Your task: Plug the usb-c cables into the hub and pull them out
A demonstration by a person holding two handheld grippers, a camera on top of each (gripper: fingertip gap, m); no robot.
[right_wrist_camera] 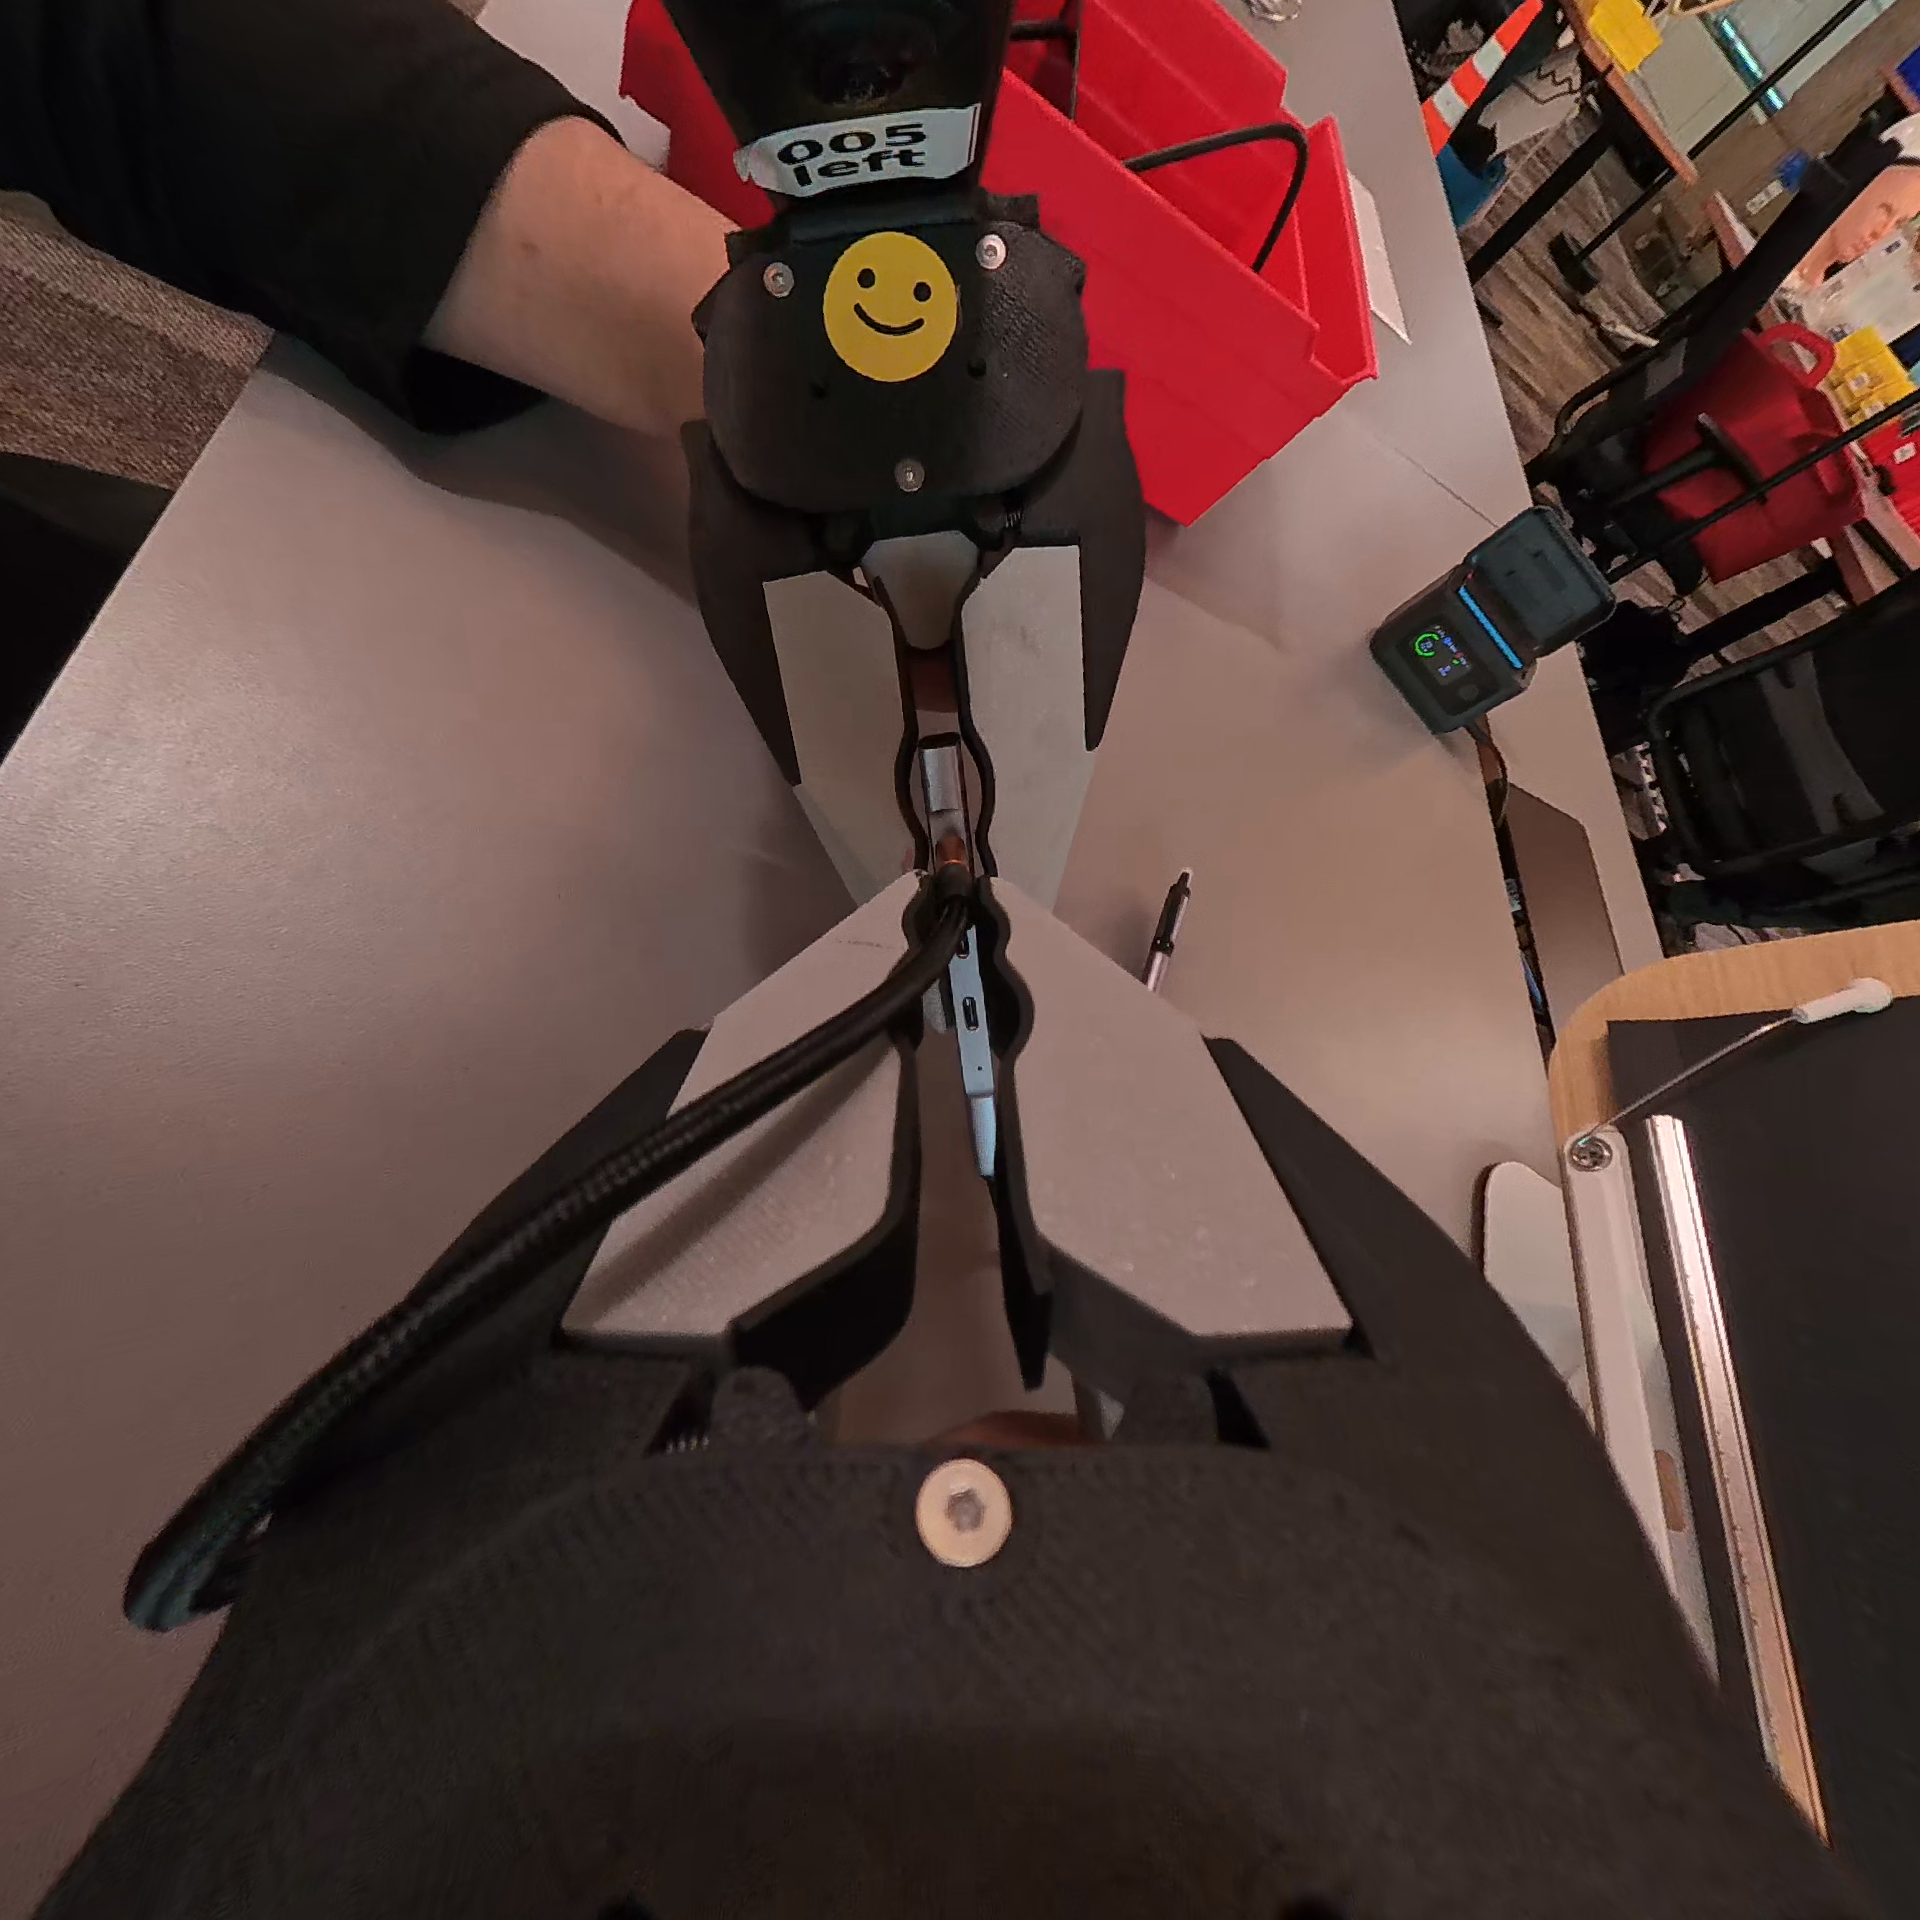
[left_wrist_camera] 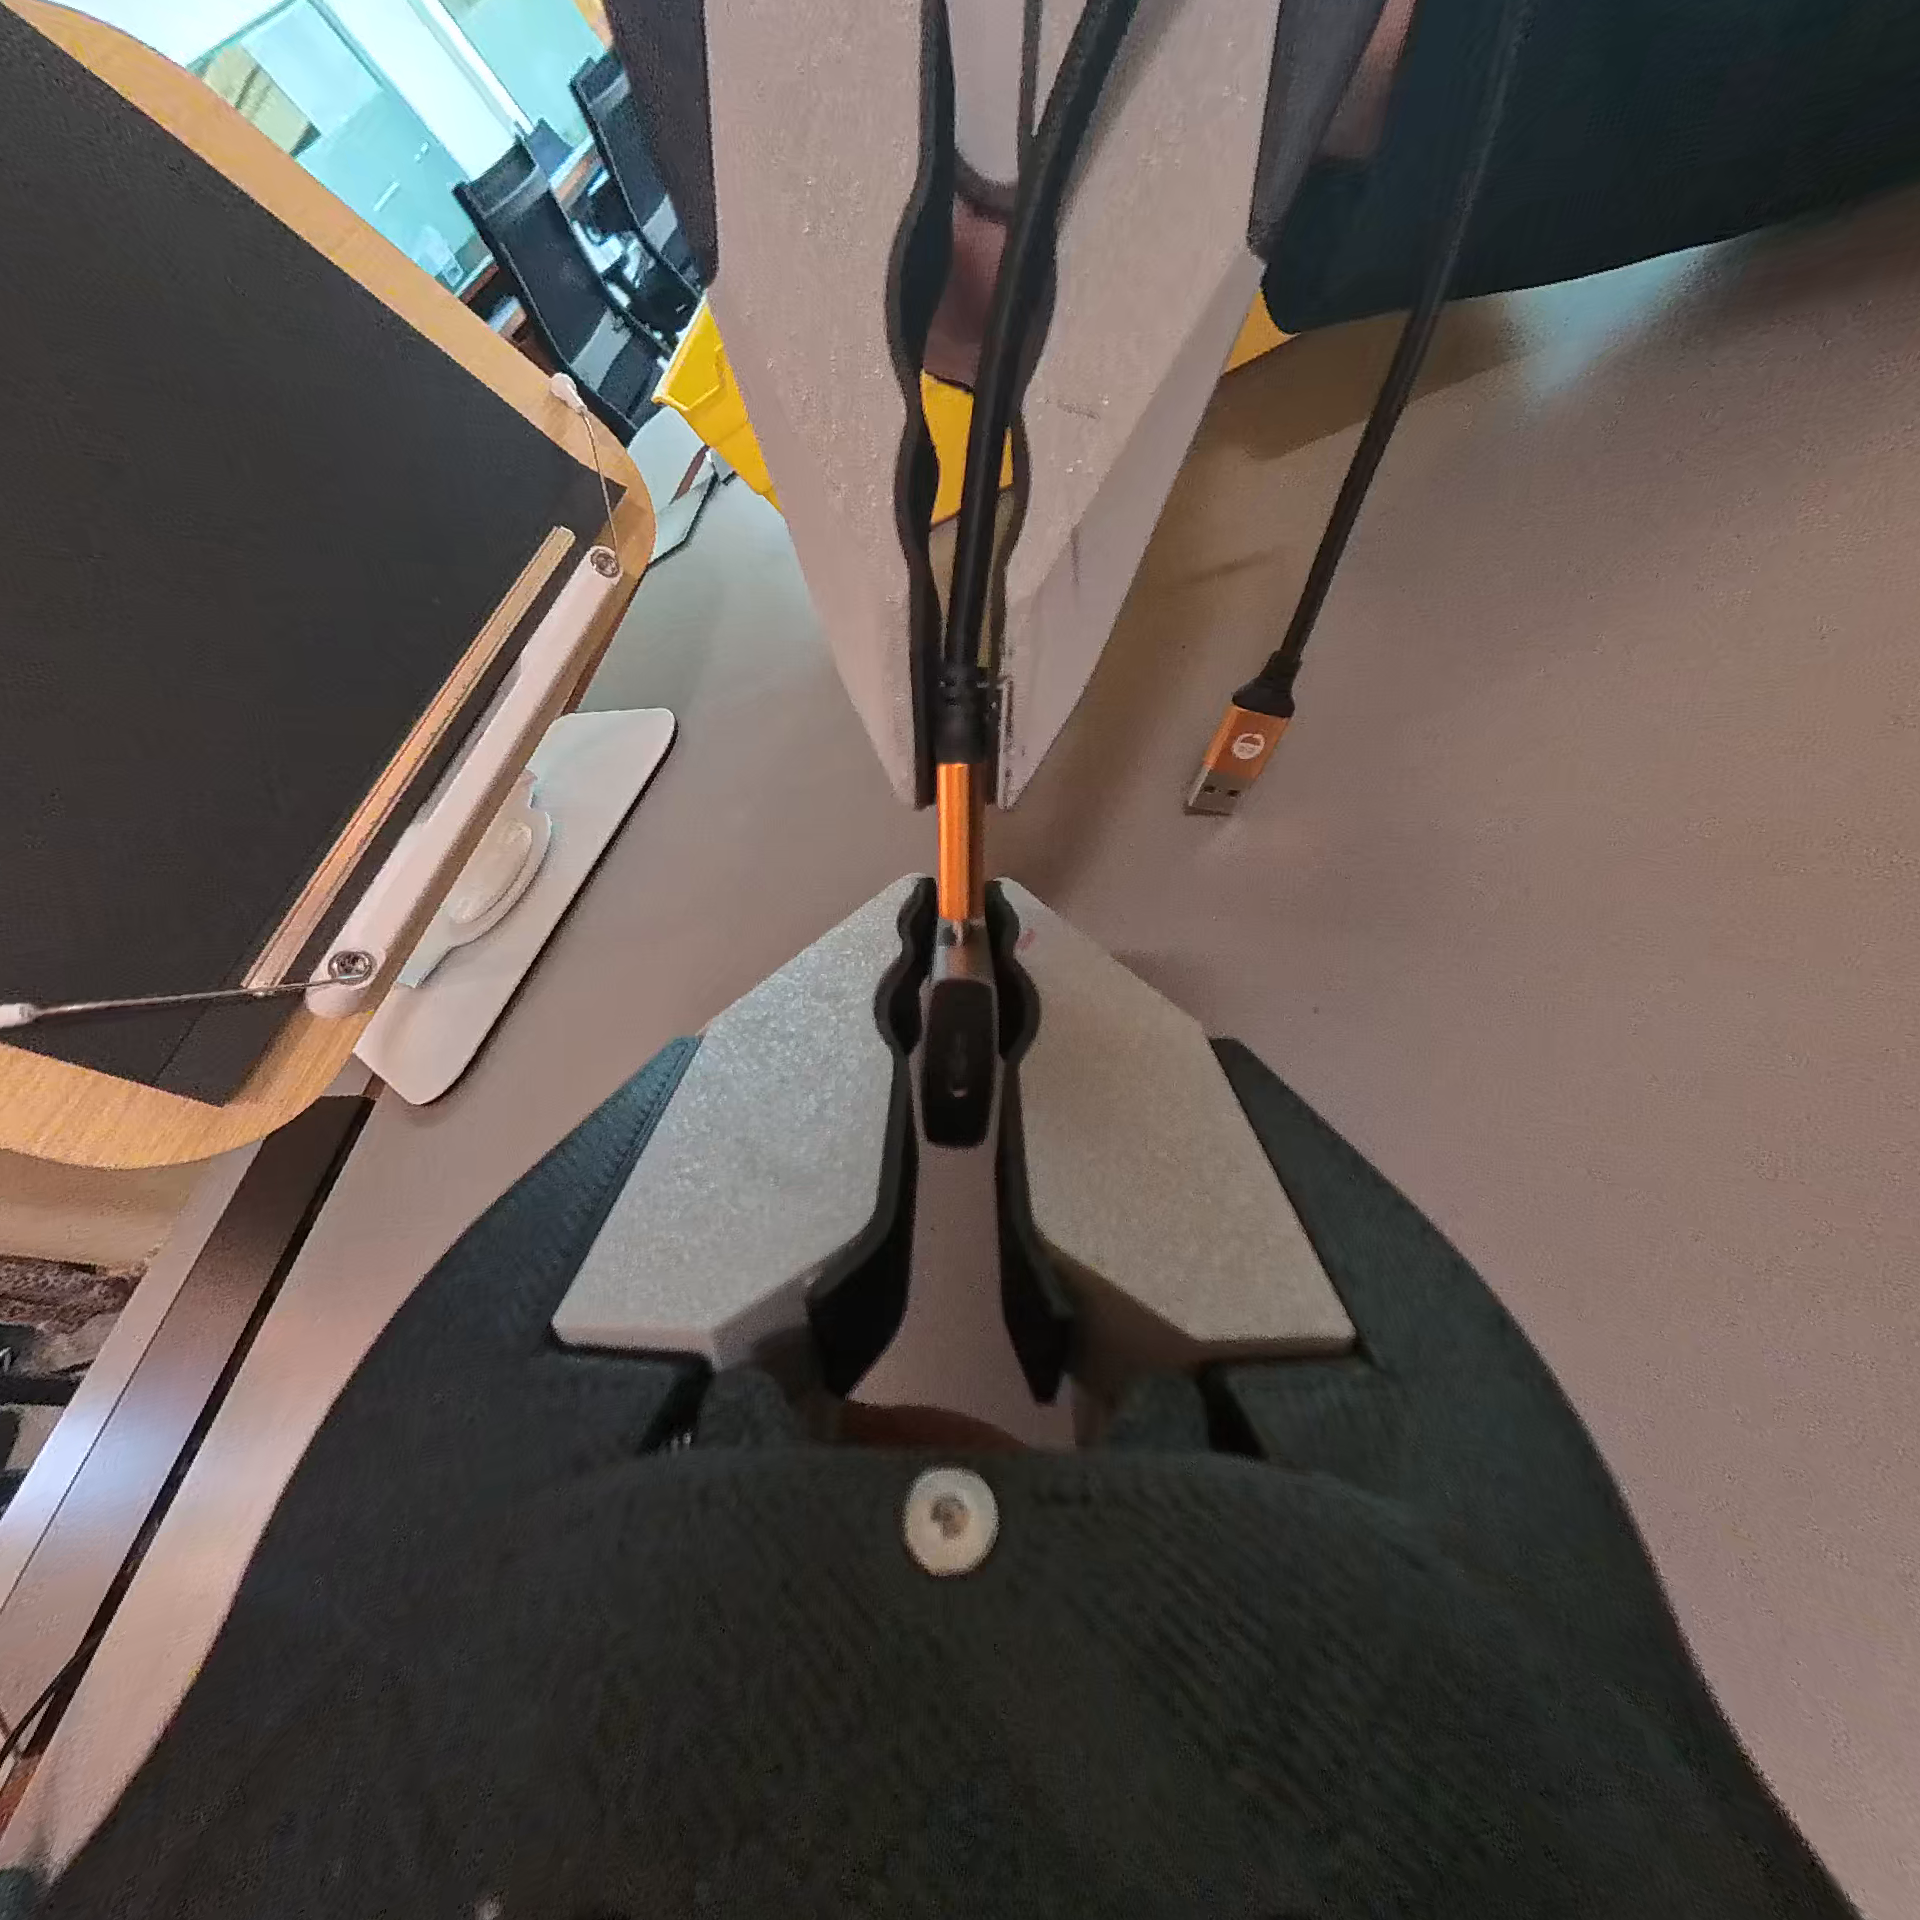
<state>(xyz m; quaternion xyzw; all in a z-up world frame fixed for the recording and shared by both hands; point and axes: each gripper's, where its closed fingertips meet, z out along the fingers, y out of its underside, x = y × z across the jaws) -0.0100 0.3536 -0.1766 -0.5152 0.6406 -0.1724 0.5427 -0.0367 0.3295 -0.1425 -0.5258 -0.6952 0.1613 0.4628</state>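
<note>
My left gripper (left_wrist_camera: 956,896) is shut on the small grey hub (left_wrist_camera: 958,1039), held edge-up between its pads. My right gripper (left_wrist_camera: 956,800) comes in from the opposite side, tip to tip. It is shut on the black boot of a braided USB-C cable (left_wrist_camera: 987,364), whose orange plug (left_wrist_camera: 956,842) spans the gap and meets the hub's end. How deep it sits is hidden. In the right wrist view, my right gripper (right_wrist_camera: 951,891) clamps the cable (right_wrist_camera: 582,1195) and faces the left gripper (right_wrist_camera: 948,847) and hub (right_wrist_camera: 940,779). A silver strip with ports (right_wrist_camera: 971,1023) shows between my right fingers.
A second cable's orange USB-A plug (left_wrist_camera: 1242,748) lies on the grey table to the right. A wood-rimmed black panel (left_wrist_camera: 208,623) on a white base (left_wrist_camera: 582,790) stands to the left. Red bins (right_wrist_camera: 1195,312), a power unit (right_wrist_camera: 1475,644), a pen (right_wrist_camera: 1166,930) and a person's forearm (right_wrist_camera: 561,281) are nearby. Tip to tip, the grippers are about 4 cm apart.
</note>
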